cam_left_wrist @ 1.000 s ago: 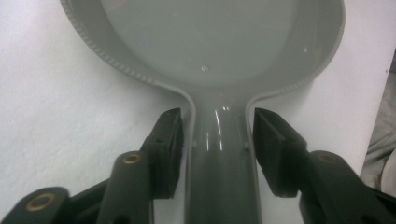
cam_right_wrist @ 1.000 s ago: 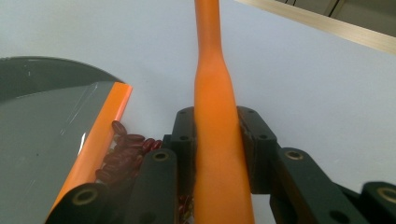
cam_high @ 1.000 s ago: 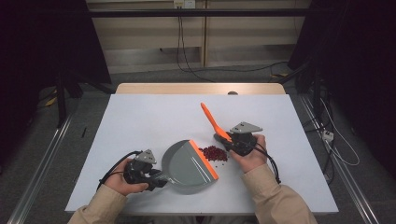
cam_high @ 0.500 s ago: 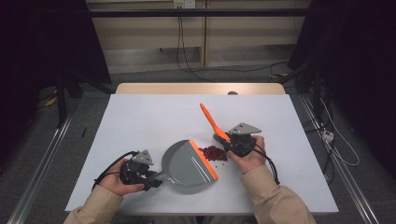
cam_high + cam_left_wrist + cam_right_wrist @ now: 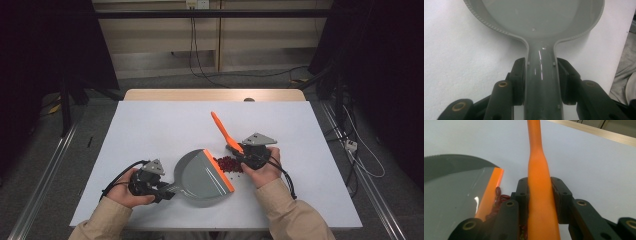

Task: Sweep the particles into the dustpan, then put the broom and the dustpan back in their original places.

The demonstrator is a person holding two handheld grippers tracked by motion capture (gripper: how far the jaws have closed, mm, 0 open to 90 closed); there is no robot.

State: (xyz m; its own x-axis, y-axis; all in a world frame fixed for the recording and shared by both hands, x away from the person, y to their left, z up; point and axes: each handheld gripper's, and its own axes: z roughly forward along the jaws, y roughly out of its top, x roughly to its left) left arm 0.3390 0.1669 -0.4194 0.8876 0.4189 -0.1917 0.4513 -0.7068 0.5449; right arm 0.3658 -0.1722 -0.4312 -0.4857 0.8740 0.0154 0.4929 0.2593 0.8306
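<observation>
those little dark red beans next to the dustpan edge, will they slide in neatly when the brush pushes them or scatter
The red beans look small, rounded and loose, so some will probably roll or skitter sideways rather than move as one clump. They lie right against the dustpan's orange lip, so a short push should carry most in. The pan's smooth grey surface may let them roll on further.

My left gripper (image 5: 167,189) is black with brass-coloured pins, and it clamps the glossy grey handle of the dustpan (image 5: 200,175), whose grey bowl has a finely ribbed rim and a bright orange strip along its front lip. My right gripper (image 5: 240,152), black too with a pale grey plate on top, holds the plain orange brush handle (image 5: 223,131), and the beans (image 5: 229,163) beside the lip are dark red. The table (image 5: 150,130) is plain white with a light wood far edge, and my sleeves (image 5: 292,215) are beige.
</observation>
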